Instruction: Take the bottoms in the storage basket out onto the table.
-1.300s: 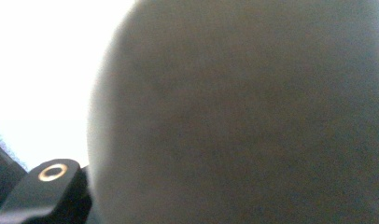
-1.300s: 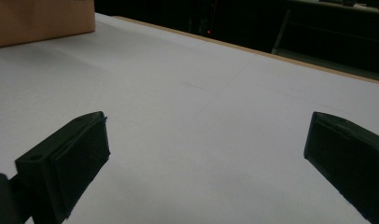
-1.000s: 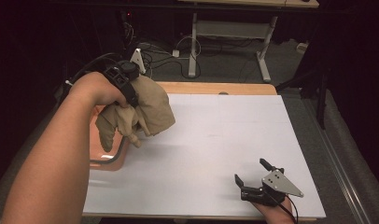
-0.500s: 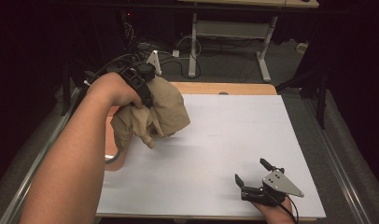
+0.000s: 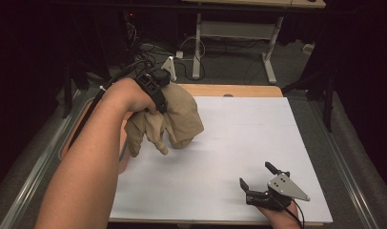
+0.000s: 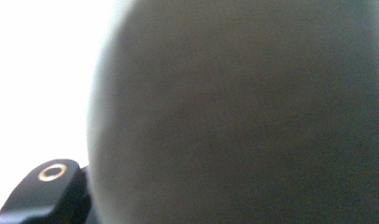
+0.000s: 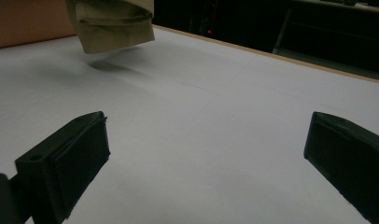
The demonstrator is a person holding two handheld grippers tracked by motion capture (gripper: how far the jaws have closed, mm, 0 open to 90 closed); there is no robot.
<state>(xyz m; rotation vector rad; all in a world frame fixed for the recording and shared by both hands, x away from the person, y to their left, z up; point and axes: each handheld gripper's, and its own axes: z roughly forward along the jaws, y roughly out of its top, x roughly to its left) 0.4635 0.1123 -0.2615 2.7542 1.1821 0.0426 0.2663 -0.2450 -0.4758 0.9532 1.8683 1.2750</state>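
Nearest, at five o'clock on the white rectangular table sheet (image 5: pixel 229 157): right hand-held black two-jaw gripper (image 5: pixel 256 182) with its grey three-cornered plate, resting low near the near edge, jaws spread wide apart with nothing between them. Seen along its own jaws in the right gripper view: right gripper (image 7: pixel 206 154) released, two black pads standing far apart over bare white sheet (image 7: pixel 201 116), with the beige cloth (image 7: pixel 115 23) hanging at eleven o'clock, clear of the surface, a soft shadow under it.

Farther in, at nine to ten o'clock of the high view: bare forearm (image 5: pixel 86 162) reaching in from the bottom left, hand wrapped around the left black gripper (image 5: pixel 156 93), black cable trailing back toward eleven o'clock. Clenched on a crumpled beige fabric garment (image 5: pixel 175 121), bunched and hanging below the jaws, held above the left part of the white sheet, its folds drooping toward six o'clock. In the left gripper view: close, blurred grey-brown fabric (image 6: pixel 234 112) right against the lens, one black jaw tip with a brass-ringed hole at seven o'clock.

Under the arm at eight o'clock: part of an orange-brown tray (image 5: pixel 122 164) off the sheet's left edge.

Beyond, at twelve o'clock: wooden table edge (image 5: pixel 239 90), then a dark floor with cables and the pale legs of another desk (image 5: pixel 268 62).
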